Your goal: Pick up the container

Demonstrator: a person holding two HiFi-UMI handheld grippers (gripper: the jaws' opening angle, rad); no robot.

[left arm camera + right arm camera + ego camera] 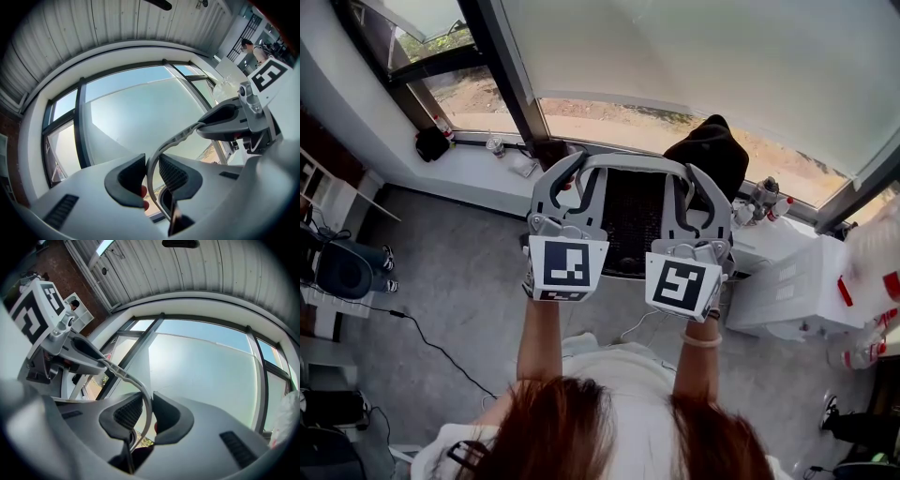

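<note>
Two tools, one container (633,163); the left tool (151,176) and right tool (146,411) are each clenched on its thin grey rim; it hangs in the air before a big window (675,56), over a grey floor (459,281); the rim runs level, side to side between the tools.

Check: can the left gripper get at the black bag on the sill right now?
Probably not: left gripper is clamped on the container's handle, sharing the load with the right gripper; the bag sits apart.
</note>
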